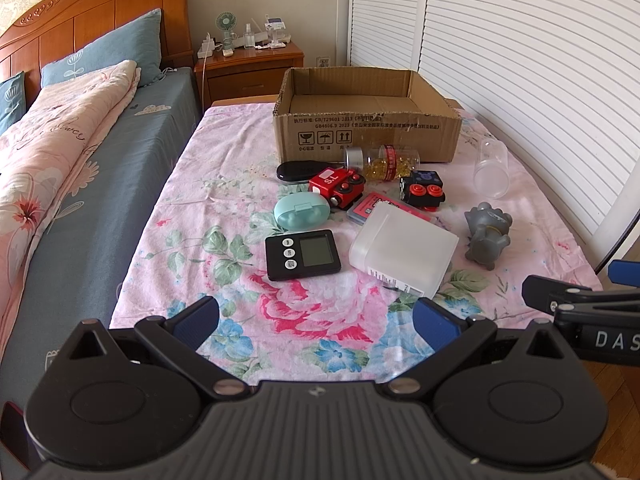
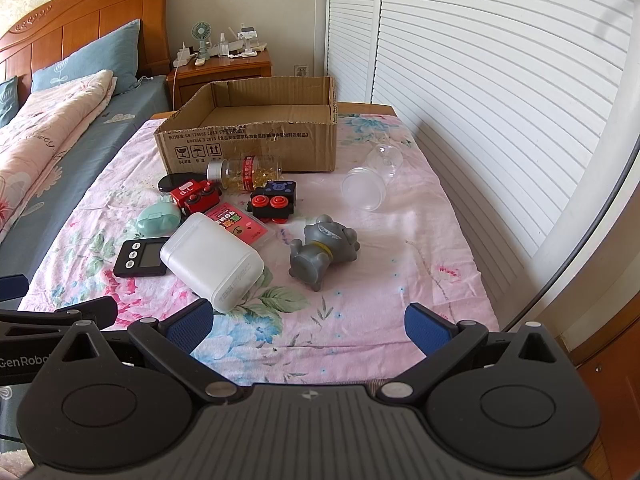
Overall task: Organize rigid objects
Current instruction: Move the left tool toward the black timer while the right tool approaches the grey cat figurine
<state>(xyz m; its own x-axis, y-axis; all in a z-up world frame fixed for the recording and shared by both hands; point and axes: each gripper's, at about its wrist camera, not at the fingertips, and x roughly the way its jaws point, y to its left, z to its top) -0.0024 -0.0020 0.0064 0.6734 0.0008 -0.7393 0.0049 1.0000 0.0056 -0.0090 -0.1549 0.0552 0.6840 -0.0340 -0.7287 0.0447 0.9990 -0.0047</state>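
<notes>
Both grippers hover at the near edge of the flowered surface (image 1: 224, 216), jaws spread wide and holding nothing. The left gripper (image 1: 316, 320) and the right gripper (image 2: 308, 320) sit side by side, each showing at the edge of the other's view.

The things to be sorted lie scattered between the grippers and the cardboard box (image 1: 366, 120), which stands at the far end with nothing visible inside it. Closest is the white plastic container (image 2: 212, 258), lying on its side. In the right view its long axis runs diagonally, its base pointing toward the right gripper's left finger and its lid end away toward the box. In the left view it lies ahead and to the right, near that gripper's right finger. It sits between the two, so either could reach it, though the right one looks slightly nearer.

The black timer (image 1: 303, 254) lies flat straight ahead of the left gripper. The grey toy figure (image 2: 322, 250), tipped over, lies straight ahead of the right gripper, well apart from the clear cup (image 2: 370, 184) beyond.
</notes>
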